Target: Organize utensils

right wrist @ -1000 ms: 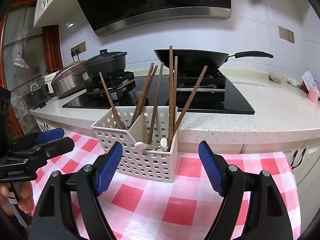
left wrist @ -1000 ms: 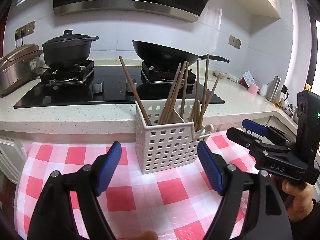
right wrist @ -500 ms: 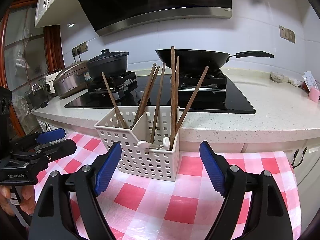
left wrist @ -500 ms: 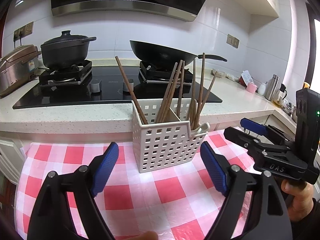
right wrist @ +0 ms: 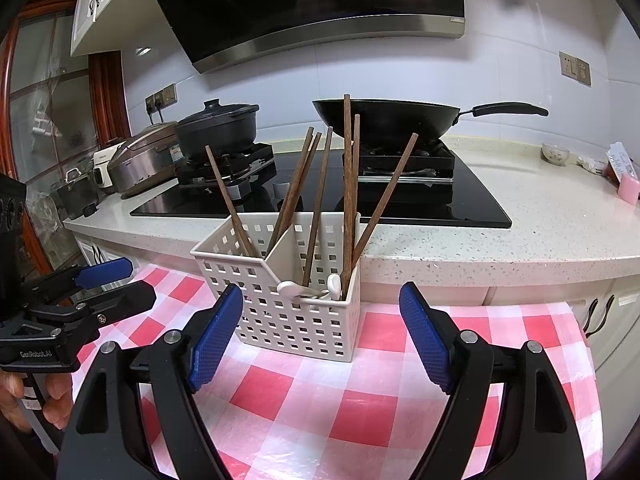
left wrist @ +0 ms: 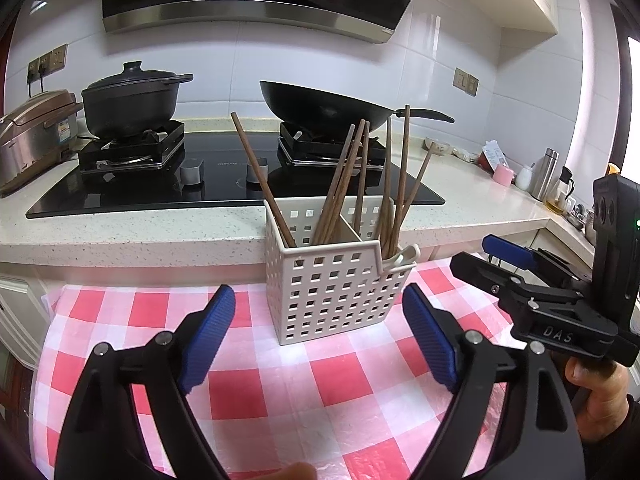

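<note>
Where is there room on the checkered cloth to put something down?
The checkered cloth lies bare in front of the white basket, between it and both open grippers, and to its right, up to the cloth's edge by the cabinet. The basket itself is crowded: chopsticks fill both compartments, with white spoons in the right one.

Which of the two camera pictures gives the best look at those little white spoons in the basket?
The right wrist view. There the white spoons lie in the near compartment of the white basket, in the low cut-out at its front, beside the chopsticks. The left wrist view shows only their ends poking past the basket's right corner.
</note>
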A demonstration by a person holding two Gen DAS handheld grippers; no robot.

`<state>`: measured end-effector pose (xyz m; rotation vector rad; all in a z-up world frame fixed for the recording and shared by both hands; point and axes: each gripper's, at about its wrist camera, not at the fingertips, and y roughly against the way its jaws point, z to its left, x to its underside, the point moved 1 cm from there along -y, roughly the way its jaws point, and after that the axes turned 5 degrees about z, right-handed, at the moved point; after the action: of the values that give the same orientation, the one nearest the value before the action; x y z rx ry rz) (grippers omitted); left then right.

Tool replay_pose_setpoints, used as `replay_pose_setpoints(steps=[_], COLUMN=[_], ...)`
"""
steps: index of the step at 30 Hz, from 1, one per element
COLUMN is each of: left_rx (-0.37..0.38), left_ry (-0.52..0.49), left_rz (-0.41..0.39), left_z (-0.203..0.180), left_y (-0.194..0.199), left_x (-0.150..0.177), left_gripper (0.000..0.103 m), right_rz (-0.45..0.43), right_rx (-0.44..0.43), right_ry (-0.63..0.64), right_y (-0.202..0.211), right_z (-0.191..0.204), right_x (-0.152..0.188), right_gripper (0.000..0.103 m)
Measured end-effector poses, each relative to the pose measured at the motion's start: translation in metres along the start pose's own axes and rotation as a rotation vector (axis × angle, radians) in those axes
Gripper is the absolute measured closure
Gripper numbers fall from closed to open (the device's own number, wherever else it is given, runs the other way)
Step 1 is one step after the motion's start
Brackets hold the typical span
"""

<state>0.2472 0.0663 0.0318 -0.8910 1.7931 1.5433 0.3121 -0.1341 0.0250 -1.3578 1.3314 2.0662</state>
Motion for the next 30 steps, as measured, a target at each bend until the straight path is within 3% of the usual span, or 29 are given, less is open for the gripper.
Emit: replay_pose_setpoints(steps=[30], left_rx=[-0.002], left_ry=[-0.001], left_rz=[-0.003], left_z=[-0.0008], left_y=[0.0012], left_x=[0.0008], left_gripper=[0.020], right_rz=[-0.003], right_rx=[-0.005], right_ry=[0.002], right_y=[0.0018], right_z=[0.0022], right_x=[0.0020], right_gripper=[0.026])
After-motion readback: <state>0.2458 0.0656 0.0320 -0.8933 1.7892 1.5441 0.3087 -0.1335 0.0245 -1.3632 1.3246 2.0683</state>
